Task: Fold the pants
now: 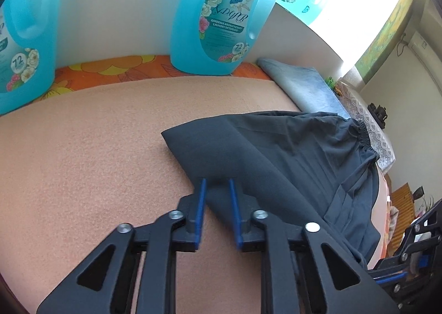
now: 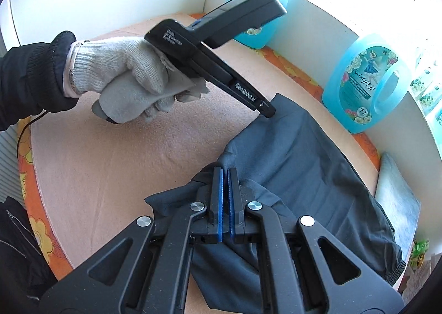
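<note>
The dark grey pants [image 1: 290,153] lie folded on a peach blanket [image 1: 83,162], with the elastic waistband at the right. My left gripper [image 1: 216,184] is open, its blue pads either side of the fabric's near folded edge without pressing it. In the right wrist view a gloved hand [image 2: 124,70] holds that left gripper [image 2: 268,112] at the far corner of the pants [image 2: 304,164]. My right gripper [image 2: 225,173] is shut on a bunched ridge of the pants, which rises to its tips. Part of the right gripper's frame [image 1: 414,253] shows at the lower right of the left wrist view.
Blue detergent bottles [image 1: 221,15] [image 1: 19,37] [image 2: 364,81] stand along the white wall on an orange flowered sheet [image 1: 116,68]. A light blue towel [image 1: 301,81] [image 2: 397,198] lies beside the pants. A dark sleeve [image 2: 27,79] reaches in from the left.
</note>
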`<control>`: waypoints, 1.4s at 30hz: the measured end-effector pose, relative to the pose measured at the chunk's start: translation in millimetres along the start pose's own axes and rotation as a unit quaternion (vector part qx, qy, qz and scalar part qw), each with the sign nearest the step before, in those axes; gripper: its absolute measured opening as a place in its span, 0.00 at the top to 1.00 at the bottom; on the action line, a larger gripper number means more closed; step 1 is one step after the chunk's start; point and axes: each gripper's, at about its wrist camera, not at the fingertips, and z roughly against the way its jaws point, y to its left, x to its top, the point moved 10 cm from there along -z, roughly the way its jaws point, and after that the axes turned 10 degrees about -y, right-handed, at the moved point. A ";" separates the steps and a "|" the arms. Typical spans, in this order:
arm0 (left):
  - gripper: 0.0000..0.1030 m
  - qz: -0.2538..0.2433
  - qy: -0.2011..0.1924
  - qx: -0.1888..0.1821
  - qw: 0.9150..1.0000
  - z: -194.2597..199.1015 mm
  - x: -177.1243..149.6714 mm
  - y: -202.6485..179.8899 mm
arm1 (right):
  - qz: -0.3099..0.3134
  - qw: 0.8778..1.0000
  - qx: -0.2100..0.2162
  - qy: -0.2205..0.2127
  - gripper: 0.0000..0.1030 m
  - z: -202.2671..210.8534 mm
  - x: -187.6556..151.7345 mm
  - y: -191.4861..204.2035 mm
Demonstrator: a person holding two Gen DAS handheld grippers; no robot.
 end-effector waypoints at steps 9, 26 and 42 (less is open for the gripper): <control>0.71 -0.116 0.042 0.109 0.986 -35.1 -10.7 -4.4 | -0.005 1.000 0.008 0.001 0.96 -11.0 -4.3 9.6; 0.76 -0.105 0.011 0.086 0.991 -20.8 -2.8 0.8 | -0.071 0.995 0.062 -0.008 0.99 18.3 -15.8 27.3; 0.57 -0.062 0.022 -0.086 0.994 67.7 -91.2 -55.0 | -0.262 0.953 0.053 0.142 0.58 -124.0 27.0 -64.8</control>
